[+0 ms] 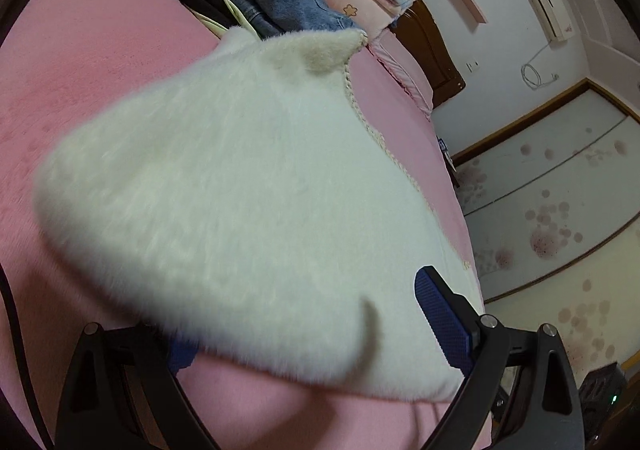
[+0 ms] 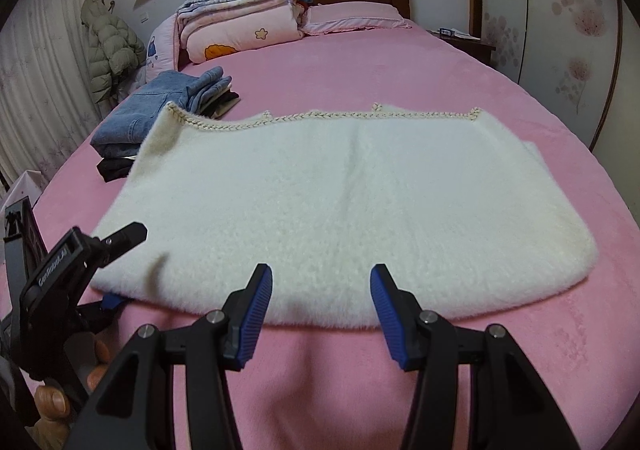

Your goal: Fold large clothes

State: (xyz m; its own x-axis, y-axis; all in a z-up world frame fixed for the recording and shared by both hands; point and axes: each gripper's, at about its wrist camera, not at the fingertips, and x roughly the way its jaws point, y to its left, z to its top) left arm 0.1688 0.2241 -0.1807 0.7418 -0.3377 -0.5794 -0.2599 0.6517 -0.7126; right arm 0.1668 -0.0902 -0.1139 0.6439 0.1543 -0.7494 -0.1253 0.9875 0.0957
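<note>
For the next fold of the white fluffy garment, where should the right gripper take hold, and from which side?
The white fluffy garment lies flat on the pink bed, braided trim at the far edge. Its thick near edge faces the open right gripper, so coming in low from the near side to pinch that edge looks best. The left gripper already straddles the near left corner.

open pink bedsheet [image 2: 400, 62] beyond the white fleece garment [image 2: 340, 202]; blocked far-left by stacked jeans [image 2: 160, 106] and folded quilts [image 2: 240, 14].
</note>
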